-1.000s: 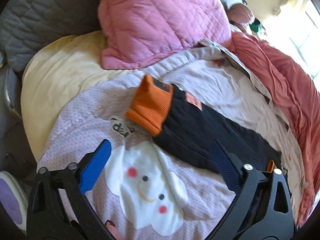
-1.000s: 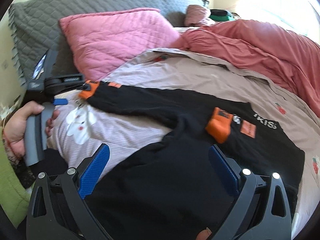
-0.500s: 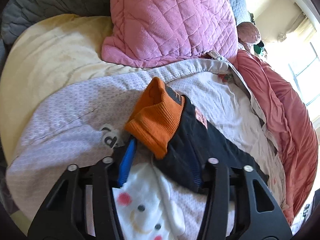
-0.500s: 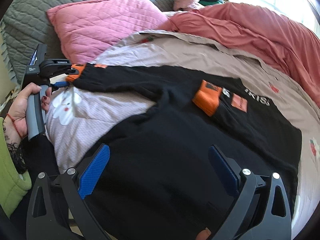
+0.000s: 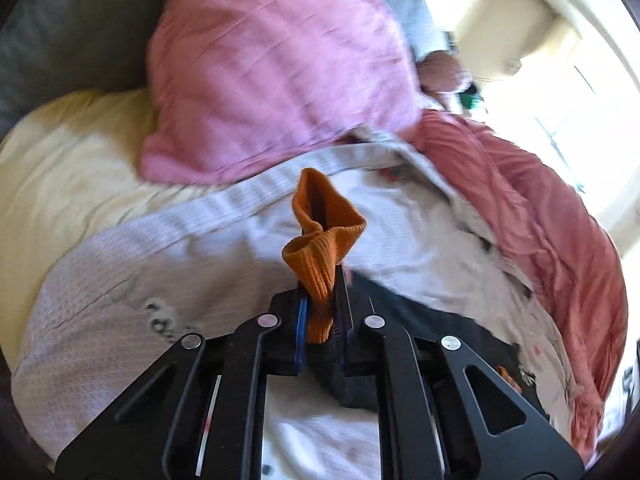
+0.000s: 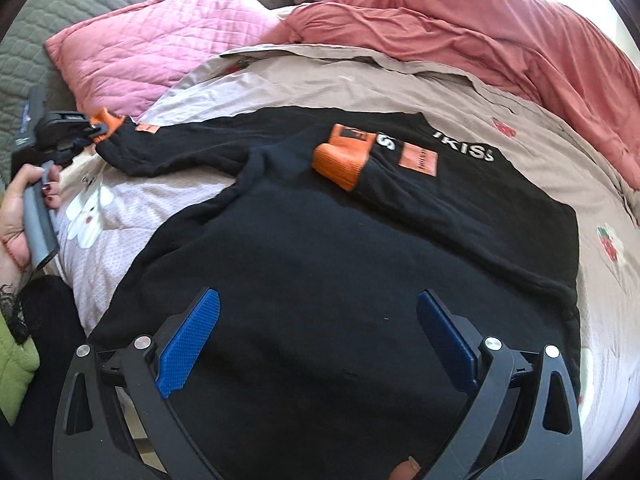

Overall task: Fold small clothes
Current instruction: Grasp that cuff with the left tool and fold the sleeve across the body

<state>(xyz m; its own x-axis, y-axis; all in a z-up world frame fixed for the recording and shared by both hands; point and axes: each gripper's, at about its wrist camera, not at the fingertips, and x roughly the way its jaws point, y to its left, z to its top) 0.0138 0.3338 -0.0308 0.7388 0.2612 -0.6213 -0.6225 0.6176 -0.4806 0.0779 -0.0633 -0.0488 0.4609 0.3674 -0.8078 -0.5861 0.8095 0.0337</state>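
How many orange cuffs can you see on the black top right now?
2. One orange cuff is pinched in the shut left tool, at the outstretched sleeve's end. The other cuff lies folded across the black top. The right tool hangs open.

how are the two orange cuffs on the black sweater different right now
The outstretched sleeve's cuff is pinched in the shut left gripper at the bed's pillow side; the folded sleeve's cuff lies free on the black sweater.

The gripped cuff is bunched and twisted; the other lies flat.

The gripped cuff reaches past the sweater's body; the other rests on its chest, beside the white lettering.

Both are orange ribbed knit.
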